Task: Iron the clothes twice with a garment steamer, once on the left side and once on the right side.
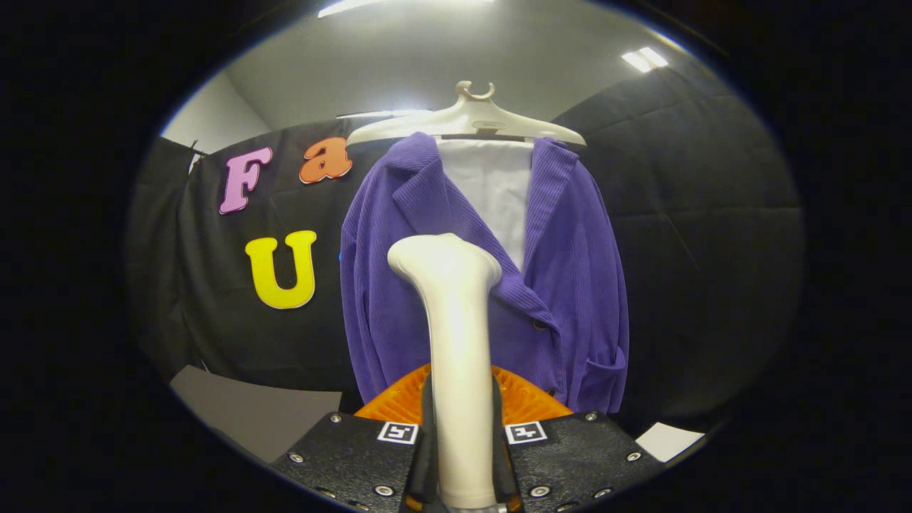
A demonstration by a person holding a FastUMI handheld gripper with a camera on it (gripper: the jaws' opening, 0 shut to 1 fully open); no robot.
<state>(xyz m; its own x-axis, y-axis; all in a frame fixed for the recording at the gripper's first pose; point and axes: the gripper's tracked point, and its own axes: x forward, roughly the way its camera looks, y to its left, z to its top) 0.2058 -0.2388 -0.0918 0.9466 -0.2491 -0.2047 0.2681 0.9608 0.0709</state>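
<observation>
A purple corduroy jacket over a white shirt hangs on a cream hanger against the black cloth wall. My gripper is shut on the white handle of a garment steamer, which stands upright between the fingers. The steamer's head sits in front of the jacket's left lapel, at mid-chest height. I cannot tell whether the head touches the cloth.
An orange ribbed part shows just behind the fingers, below the jacket's hem. A grey panel lies low to the left and a white sheet low to the right. The black cloth wall surrounds the jacket.
</observation>
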